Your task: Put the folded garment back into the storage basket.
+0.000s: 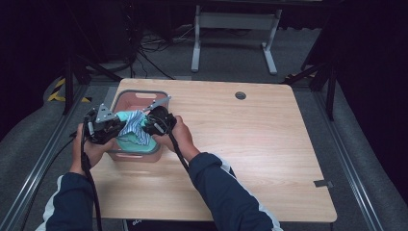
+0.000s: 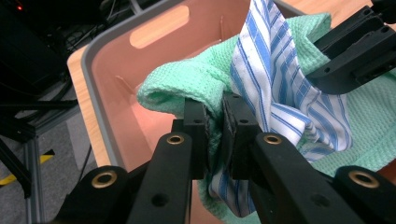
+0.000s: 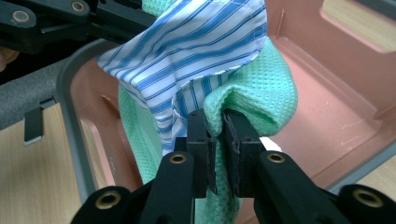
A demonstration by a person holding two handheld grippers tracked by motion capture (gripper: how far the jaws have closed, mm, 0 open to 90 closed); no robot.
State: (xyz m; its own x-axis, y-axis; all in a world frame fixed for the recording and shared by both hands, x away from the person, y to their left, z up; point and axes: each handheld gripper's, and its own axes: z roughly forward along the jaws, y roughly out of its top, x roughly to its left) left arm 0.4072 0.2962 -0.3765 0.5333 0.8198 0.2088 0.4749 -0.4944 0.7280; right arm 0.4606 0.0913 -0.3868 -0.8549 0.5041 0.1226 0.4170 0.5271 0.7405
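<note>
- Cloths over the bin: a green towel [image 2: 187, 84] and a striped cloth [image 2: 275, 79] hang bunched together between the two grippers, partly down inside the pink bin [image 2: 116, 98].
- Left gripper [image 2: 214, 122]: jaws pinched narrow on a fold where green and striped layers meet; striped cloth trails below its pads, green fold bulges just past the tips.
- Right gripper [image 3: 218, 135]: jaws likewise clamped tight, mostly on a rolled green edge, with the striped cloth [image 3: 196, 51] draped ahead of and above the tips.
- High view: both grippers [image 1: 103, 126] [image 1: 156, 122] sit close over the bin [image 1: 163, 94], bundle [image 1: 132, 127] between them.
- Risk, slip: the right grip seems to catch little striped fabric; that cloth could slide out and fall unevenly if the hands part.
- Risk, snag: cloth hanging beside the bin's near wall could catch on the grey rim [image 3: 70, 107] and drag the bin across the table [image 1: 250, 139].
- Risk, spill-over: released too near the rim, a corner may drape outside.
- Risk, cling: thick waffle weave may stick in the pads on opening and lift back out.
</note>
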